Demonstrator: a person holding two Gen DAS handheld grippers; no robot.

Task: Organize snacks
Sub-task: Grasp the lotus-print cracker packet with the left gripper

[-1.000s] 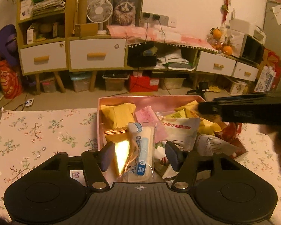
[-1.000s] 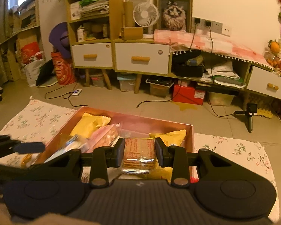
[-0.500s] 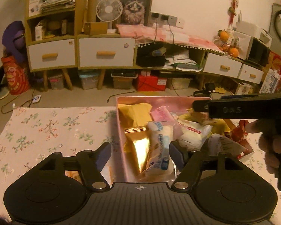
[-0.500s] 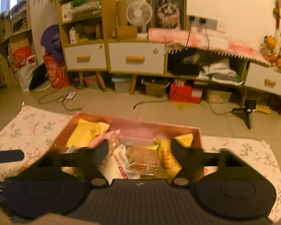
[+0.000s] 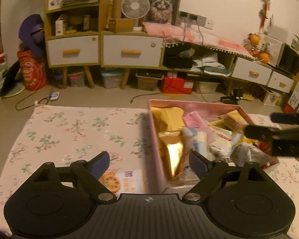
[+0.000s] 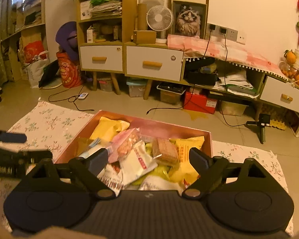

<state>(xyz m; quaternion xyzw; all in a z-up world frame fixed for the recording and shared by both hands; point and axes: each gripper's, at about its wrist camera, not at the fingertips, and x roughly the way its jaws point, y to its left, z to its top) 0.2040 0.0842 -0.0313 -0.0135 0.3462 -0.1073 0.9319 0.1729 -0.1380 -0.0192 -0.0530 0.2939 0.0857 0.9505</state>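
Note:
A pink box [image 5: 193, 105] full of snack packets stands on the flowered cloth, also in the right wrist view [image 6: 155, 123]. My left gripper [image 5: 149, 164] is open and empty, straddling the box's left wall. An orange cracker packet [image 5: 122, 182] lies on the cloth under it. A white and blue packet [image 5: 196, 142] lies in the box. My right gripper [image 6: 147, 160] is open and empty above the box. A brown wafer packet [image 6: 165, 151] lies on the pile below it. The right gripper also shows in the left wrist view [image 5: 279, 133].
The flowered cloth [image 5: 73, 131] stretches left of the box. Beyond the table edge are bare floor, cables, white-drawered cabinets [image 6: 153, 63] and a small tripod [image 6: 261, 125]. The left gripper shows at the left of the right wrist view [image 6: 12, 149].
My right gripper opened and let the wafer packet drop onto the pile. My left gripper opened, released the white and blue packet, and moved left over the box wall.

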